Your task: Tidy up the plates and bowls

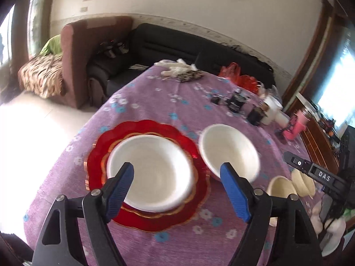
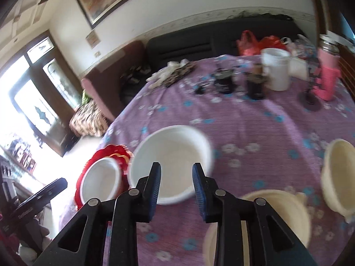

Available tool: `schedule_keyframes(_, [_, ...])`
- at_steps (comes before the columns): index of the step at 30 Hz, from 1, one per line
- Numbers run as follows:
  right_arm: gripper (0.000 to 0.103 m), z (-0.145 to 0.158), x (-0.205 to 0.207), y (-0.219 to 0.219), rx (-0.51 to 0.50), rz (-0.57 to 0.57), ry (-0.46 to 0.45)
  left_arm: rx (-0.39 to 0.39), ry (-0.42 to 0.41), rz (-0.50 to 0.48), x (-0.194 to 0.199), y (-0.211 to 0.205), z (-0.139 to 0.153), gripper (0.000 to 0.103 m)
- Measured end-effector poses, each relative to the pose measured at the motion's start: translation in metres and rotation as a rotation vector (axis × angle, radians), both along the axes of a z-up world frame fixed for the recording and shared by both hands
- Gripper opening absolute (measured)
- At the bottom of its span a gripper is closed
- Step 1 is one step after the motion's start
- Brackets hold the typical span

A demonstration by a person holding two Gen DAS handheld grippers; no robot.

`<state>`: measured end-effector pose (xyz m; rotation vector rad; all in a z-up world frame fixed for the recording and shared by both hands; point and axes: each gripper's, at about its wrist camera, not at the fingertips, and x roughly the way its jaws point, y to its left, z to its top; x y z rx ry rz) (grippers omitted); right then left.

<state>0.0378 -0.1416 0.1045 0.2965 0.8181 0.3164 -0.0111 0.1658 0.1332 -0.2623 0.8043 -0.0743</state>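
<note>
Left tool (image 1: pixel 177 175), jaws apart and empty, hangs over the white plate (image 1: pixel 150 175); right tool (image 2: pixel 176 177), narrowly parted, fronts the bowl (image 2: pixel 170 153).

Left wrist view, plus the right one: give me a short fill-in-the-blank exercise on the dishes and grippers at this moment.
1. The white plate sits on a scalloped plate coloured ____.
2. The white bowl stands directly on the floral ____ tablecloth.
3. Both the left gripper and the right gripper hold ____.
4. The cream bowls lie on the white bowl's ____ side in the right wrist view.

Missing words: red; purple; nothing; right
</note>
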Motion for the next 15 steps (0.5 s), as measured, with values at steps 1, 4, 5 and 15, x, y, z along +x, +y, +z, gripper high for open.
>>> schedule_keyframes(1, [0.032, -0.001, -0.004, -0.014, -0.003, -0.024, -0.003, 0.0, -0.002, -0.024, -0.002, -0.01, 0.001, 0.08])
schedule_keyframes(4, [0.033, -0.004, -0.022, -0.06, -0.015, -0.104, -0.006, -0.011, 0.007, -0.082, -0.007, -0.035, -0.003, 0.08])
schedule_keyframes(5, [0.035, -0.008, -0.03, -0.079, -0.015, -0.138, 0.0, -0.013, 0.011, -0.1, -0.008, -0.043, -0.006, 0.08])
schedule_keyframes(15, [0.036, -0.054, -0.071, -0.147, -0.013, -0.247, 0.09, 0.01, 0.1, -0.25, -0.009, -0.12, -0.039, 0.08])
